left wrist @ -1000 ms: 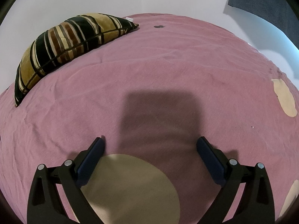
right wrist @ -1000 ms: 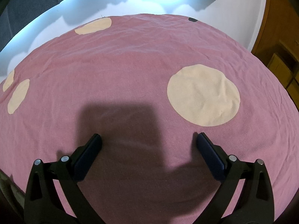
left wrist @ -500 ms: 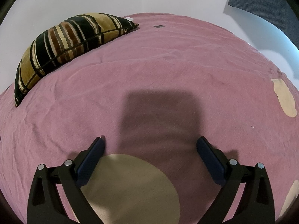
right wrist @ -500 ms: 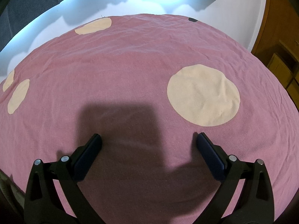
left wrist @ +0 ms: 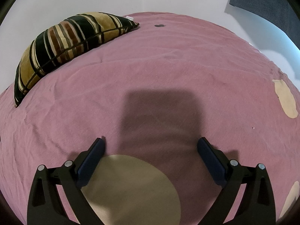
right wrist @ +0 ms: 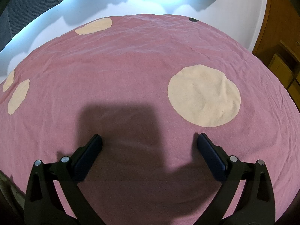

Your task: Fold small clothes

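No small garment shows in either view. My left gripper (left wrist: 150, 142) is open, its dark blue fingers (left wrist: 93, 155) spread wide just above a pink bedspread (left wrist: 168, 65) with cream circles. One cream circle (left wrist: 131, 187) lies right beneath it. My right gripper (right wrist: 149, 139) is also open and holds nothing, low over the same pink bedspread (right wrist: 121, 65). A large cream circle (right wrist: 204, 95) lies ahead of it to the right.
A striped black, tan and brown cushion (left wrist: 65, 46) lies at the far left of the bed by a white wall. Grey curtains (right wrist: 28, 9) hang beyond the far edge. Wooden furniture (right wrist: 281, 56) stands at the right. A small dark spot (left wrist: 159, 25) marks the spread.
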Demonstrator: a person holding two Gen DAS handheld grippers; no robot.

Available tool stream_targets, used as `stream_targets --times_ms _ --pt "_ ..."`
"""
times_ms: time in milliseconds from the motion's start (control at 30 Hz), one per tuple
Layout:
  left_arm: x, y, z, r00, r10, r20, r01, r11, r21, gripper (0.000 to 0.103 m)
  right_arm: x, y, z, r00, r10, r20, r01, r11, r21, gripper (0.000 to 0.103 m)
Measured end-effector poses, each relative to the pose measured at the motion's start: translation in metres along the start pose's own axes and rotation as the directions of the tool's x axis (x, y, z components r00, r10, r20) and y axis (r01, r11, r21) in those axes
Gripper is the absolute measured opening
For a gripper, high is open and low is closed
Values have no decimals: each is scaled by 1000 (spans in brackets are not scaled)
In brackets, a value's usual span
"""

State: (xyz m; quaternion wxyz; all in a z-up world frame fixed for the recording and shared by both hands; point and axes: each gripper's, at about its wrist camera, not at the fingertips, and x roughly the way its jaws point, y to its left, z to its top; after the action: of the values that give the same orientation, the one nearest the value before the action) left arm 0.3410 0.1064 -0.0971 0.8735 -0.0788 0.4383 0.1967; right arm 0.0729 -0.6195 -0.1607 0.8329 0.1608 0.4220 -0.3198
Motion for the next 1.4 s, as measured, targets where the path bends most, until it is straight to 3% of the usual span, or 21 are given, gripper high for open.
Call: stream_targets --times_ms 1400 --pt "1 3 -2 1000 -4 5 4 1000 -1 99 1 0 -2 1000 0 0 0 1000 3 101"
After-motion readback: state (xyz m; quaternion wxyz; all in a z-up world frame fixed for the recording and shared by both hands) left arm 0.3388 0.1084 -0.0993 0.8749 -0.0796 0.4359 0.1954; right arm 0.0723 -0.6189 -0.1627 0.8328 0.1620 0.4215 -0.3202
